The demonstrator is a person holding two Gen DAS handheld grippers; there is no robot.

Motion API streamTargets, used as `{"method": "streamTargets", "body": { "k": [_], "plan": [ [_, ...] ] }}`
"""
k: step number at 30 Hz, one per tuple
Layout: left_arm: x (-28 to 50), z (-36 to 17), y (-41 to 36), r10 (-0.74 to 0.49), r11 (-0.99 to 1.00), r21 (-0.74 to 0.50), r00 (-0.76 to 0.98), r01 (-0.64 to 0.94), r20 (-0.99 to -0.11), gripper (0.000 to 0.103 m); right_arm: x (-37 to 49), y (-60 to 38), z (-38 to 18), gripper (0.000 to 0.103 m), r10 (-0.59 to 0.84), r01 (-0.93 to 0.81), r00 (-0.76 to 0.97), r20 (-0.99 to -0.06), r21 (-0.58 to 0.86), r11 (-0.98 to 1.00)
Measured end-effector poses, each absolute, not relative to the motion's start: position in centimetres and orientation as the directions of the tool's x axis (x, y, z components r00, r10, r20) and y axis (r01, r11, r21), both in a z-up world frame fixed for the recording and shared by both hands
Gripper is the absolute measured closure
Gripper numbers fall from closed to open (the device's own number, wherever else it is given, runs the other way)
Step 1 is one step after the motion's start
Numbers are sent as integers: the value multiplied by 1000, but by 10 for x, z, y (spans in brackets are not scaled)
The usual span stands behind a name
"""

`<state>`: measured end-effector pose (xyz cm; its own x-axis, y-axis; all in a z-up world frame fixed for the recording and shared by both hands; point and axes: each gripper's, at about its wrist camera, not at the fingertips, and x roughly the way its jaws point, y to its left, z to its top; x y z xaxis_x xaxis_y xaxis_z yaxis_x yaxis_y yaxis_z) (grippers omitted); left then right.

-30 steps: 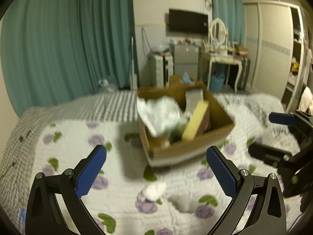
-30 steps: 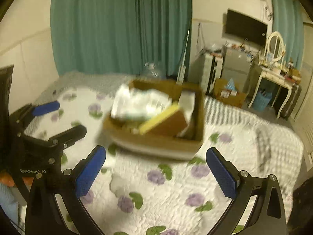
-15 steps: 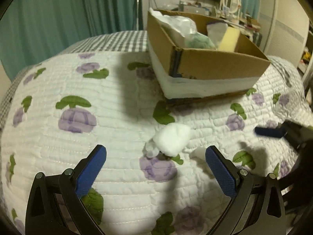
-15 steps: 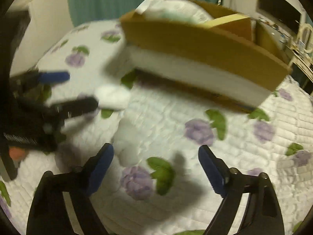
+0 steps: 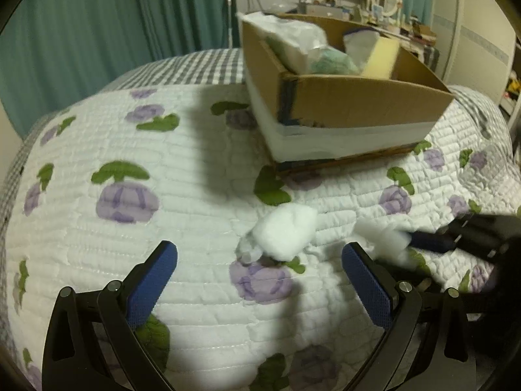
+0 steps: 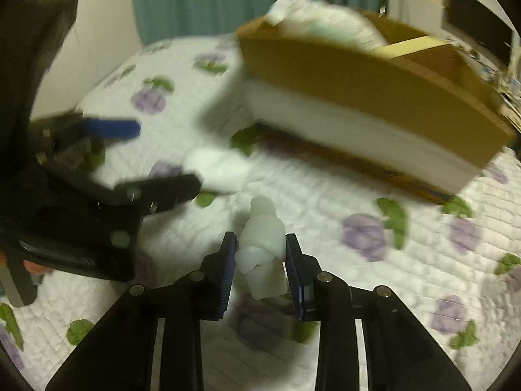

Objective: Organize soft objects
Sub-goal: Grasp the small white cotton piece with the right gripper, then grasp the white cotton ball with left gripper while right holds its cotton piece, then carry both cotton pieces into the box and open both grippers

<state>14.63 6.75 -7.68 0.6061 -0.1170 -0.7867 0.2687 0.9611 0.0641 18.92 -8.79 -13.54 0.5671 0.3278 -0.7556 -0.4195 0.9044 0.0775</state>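
Nearest in the right wrist view, the right tongs [image 6: 260, 262] have just been closing and now pinch a small pale, waxy-looking soft lump [image 6: 262, 247] between their blue pads; the lump stands up between the pads and pokes out ahead of them, over the quilt [image 6: 325, 228] of the bed. In the left wrist view the left tongs [image 5: 260, 280] are spread wide with nothing between their blue pads, poised low over the same white quilt printed with purple flowers and green leaves. Just ahead of them, roughly midway between the two fingers, a white cotton-like tuft [image 5: 286, 231] lies on the quilt, touched by neither finger. To its right, in that view, a second white scrap shows at the blue tip of the right tongs, too blurred to make out well. Seen from the right wrist, the left tongs enter from the left edge, their lower black finger ending beside the white tuft [image 6: 216, 167]. Further on, a cardboard box [image 5: 358, 104] with a white band around its lower side sits on the quilt, holding white crumpled plastic [image 5: 293, 39], something greenish and fuzzy [image 5: 332, 62], and a yellow sponge [image 5: 381, 57] leaning inside it. Beyond the bed hang teal curtains [image 5: 97, 32].
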Motion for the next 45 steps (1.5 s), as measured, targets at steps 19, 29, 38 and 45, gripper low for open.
{"method": "streamTargets", "body": {
  "k": [19,29,38,45],
  "plan": [
    [170,-110,34,-80,942,112,537,316,-840,70,195,-130,-116,74,224,-283,625,-748,50,958],
    [122,-51,35,-168,947,37,589,320,-791,76,170,-141,-66,74,214,-271,678,-703,32,962],
    [108,37,30,-230,952,-11,692,305,-685,76,143,-141,16,74,187,-280,768,-612,-59,958],
    [137,99,26,-281,949,-56,752,311,-597,76,162,-145,73,74,203,-291,824,-528,-88,953]
  ]
}}
